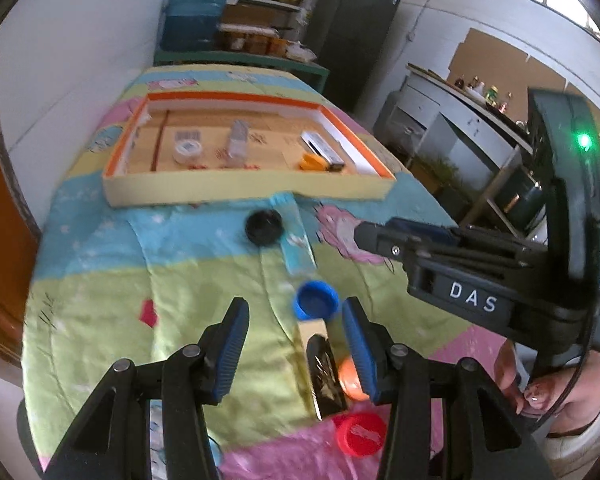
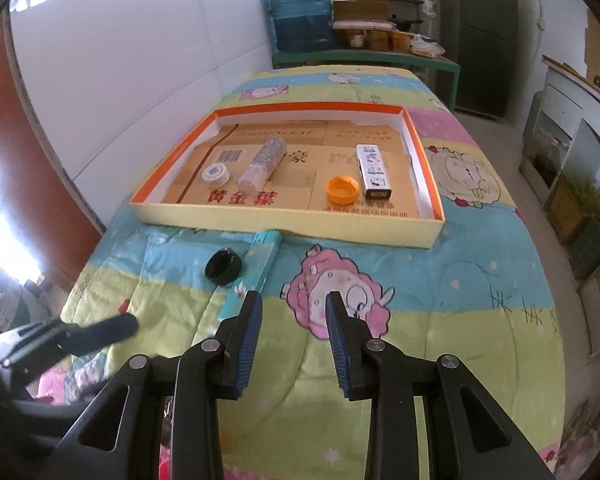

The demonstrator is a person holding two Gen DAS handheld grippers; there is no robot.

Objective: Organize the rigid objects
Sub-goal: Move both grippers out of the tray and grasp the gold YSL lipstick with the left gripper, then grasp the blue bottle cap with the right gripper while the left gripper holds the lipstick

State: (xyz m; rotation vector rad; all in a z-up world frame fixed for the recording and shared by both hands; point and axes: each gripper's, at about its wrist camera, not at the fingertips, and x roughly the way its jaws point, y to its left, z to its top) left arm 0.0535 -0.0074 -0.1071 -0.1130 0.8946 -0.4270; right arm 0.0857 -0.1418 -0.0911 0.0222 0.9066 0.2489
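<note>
An orange-rimmed shallow box (image 1: 244,194) (image 2: 284,222) lies on the quilt-covered table. It holds a white cap (image 2: 216,174), a clear plastic bottle (image 2: 262,164), an orange cap (image 2: 342,189) and a white rectangular tin (image 2: 372,170). On the quilt lie a black cap (image 1: 264,226) (image 2: 223,266), a blue cap (image 1: 315,300), a gold and black flat box (image 1: 320,364), an orange ball (image 1: 350,378) and a red cap (image 1: 360,434). My left gripper (image 1: 296,344) is open and empty above the blue cap and flat box. My right gripper (image 2: 294,334) is open and empty over the quilt; it also shows in the left wrist view (image 1: 364,236).
A light blue strip (image 2: 256,268) lies on the quilt beside the black cap. A white wall runs along the table's left. Beyond the table's far end stand a blue water jug (image 2: 300,12), shelves and a dark fridge (image 2: 480,32). Cabinets stand on the right.
</note>
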